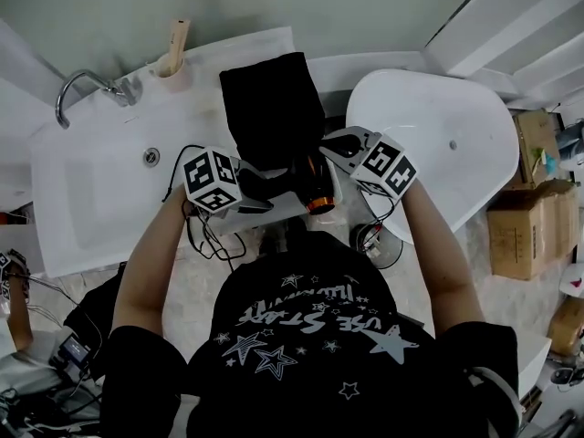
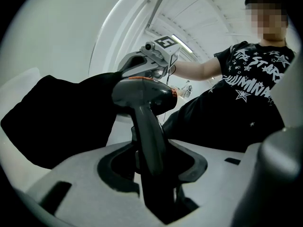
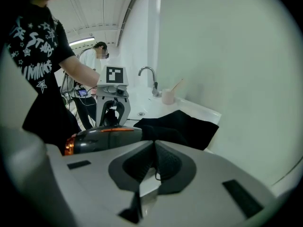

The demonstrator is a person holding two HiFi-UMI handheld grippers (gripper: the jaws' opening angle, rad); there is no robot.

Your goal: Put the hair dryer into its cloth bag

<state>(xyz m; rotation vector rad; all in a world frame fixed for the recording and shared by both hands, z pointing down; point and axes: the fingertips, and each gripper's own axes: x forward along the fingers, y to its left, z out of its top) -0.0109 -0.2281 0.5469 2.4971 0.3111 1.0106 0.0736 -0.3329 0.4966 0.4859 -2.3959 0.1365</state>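
Black cloth bag [image 1: 274, 108] lies flat on the white surface [image 1: 196, 121] beside the sink basin [image 1: 91, 190], its closed end toward the wall and its mouth toward the person. The grey hair dryer [image 1: 308, 190], ringed in orange at one end, is held just above the surface at that mouth. Its orange end points back toward the person, and its other end meets the black cloth. Most of its body is outside the bag.

The left hand-held gripper [image 2: 151, 160] is clamped on the dryer's handle, which stands upright between the two jaws with the dryer's head above them. The right hand-held gripper [image 3: 154, 145] has its jaws together. The bag's edge bunches up right at their tips and appears pinched there, lifted a little beside the dryer's head. From the head view the two grippers sit close together, the left on the dryer and the right at the bag's near corner.

A chrome faucet [image 1: 78, 85] curves over the basin, and a cup holding a wooden stick [image 1: 173, 62] stands by the wall just left of the bag. A black cable [image 1: 205, 235] loops off the surface's front edge below the left gripper. To the right is a white oval fixture [image 1: 438, 144], with cardboard boxes [image 1: 520, 226] on the floor beyond it.
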